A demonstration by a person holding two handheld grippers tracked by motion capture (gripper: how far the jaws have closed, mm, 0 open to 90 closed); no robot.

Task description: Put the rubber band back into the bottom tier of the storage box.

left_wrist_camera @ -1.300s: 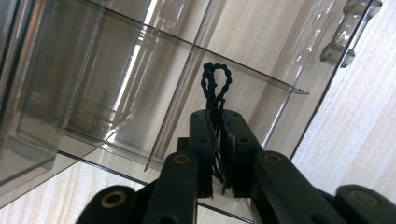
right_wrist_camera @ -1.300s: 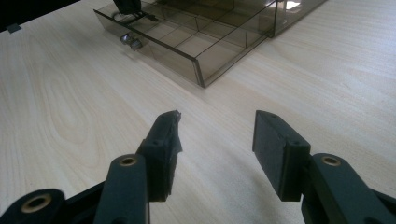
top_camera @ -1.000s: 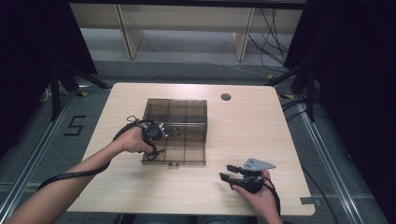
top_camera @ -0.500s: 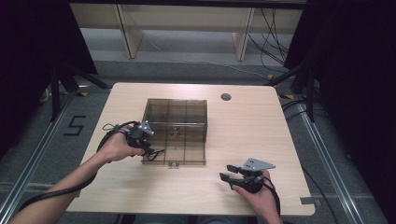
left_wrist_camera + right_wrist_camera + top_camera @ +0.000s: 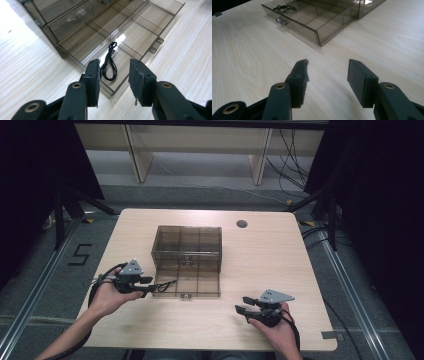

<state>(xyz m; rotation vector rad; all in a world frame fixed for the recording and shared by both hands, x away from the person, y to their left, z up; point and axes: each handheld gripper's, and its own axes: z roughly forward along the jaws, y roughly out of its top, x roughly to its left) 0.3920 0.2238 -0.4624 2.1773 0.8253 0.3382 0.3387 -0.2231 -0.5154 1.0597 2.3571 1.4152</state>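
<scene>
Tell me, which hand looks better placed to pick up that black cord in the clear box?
Probably the left. The left gripper sits open right at the edge of the clear box, with the black cord just beyond its jaws. The right gripper, also open, rests on bare table farther away.

I see a smoky clear compartment box (image 5: 186, 261) at frame centre in the high view, lid open flat toward the bottom edge. Thin black cord (image 5: 109, 62), loosely bundled, lies in the near-left cell; in the left gripper view it sits centre frame, elongated, flat on the floor.
</scene>
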